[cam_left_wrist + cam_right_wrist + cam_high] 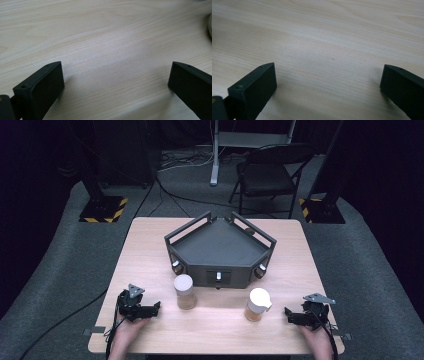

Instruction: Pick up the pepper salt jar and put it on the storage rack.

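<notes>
Two clear jars of brown stuff stand on the wooden table (150,250) in front of a dark angular tray (220,245). The left jar (184,292) has a tan lid; the right jar (257,304) has a white lid. My left gripper (150,309) rests near the table's front left, a short way left of the tan-lidded jar. My right gripper (292,315) rests at the front right, just right of the white-lidded jar. In the left gripper view my left gripper (116,77) stands open over bare wood. My right gripper (328,77) is open too, nothing between its jaws.
The tray has raised rails and several knobs along its front wall (218,276). A pale rim (210,25) shows at the right edge of the left gripper view. Behind the table stand a folding chair (270,175), a stand (216,155) and floor cables.
</notes>
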`<action>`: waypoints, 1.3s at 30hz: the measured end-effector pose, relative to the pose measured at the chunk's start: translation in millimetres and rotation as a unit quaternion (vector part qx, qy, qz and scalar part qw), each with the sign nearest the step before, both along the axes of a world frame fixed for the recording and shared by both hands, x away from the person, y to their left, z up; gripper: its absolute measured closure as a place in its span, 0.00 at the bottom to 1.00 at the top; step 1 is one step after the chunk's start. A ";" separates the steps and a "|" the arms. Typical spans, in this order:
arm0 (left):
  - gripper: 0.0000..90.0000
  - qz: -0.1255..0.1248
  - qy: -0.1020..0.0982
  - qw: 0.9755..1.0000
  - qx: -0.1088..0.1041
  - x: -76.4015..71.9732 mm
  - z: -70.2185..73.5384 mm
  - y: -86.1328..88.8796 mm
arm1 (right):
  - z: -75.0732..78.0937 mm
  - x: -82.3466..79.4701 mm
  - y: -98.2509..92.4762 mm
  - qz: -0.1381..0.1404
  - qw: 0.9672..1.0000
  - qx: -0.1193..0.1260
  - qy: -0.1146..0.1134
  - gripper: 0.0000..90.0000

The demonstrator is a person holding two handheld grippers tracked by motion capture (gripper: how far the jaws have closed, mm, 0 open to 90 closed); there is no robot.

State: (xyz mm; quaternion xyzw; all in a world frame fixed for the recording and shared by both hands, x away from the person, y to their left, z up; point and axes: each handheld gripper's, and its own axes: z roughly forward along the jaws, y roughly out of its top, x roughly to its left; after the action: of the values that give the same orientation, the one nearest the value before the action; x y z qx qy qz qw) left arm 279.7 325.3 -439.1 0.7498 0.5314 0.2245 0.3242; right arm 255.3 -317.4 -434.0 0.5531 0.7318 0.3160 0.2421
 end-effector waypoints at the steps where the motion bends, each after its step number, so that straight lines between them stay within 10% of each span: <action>1: 0.00 -0.001 0.000 1.000 0.000 0.0 0.0 0.3 | 0.0 0.0 0.0 0.000 1.000 0.000 0.000 0.00; 16: 0.01 -0.005 -0.004 1.000 -0.030 -2.5 -2.1 12.5 | 0.0 0.0 0.1 -0.001 1.000 0.000 0.000 0.00; 39: 0.02 -0.049 -0.086 0.992 -0.083 -26.8 3.7 26.6 | 0.0 0.0 0.2 -0.002 1.000 0.000 0.000 0.00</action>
State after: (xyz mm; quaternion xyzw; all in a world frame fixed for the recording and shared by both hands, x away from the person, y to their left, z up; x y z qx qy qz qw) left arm 252.9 352.0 -435.4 0.7233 0.4807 0.2270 0.4406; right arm 255.3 -317.2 -434.0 0.5544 0.7309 0.3159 0.2423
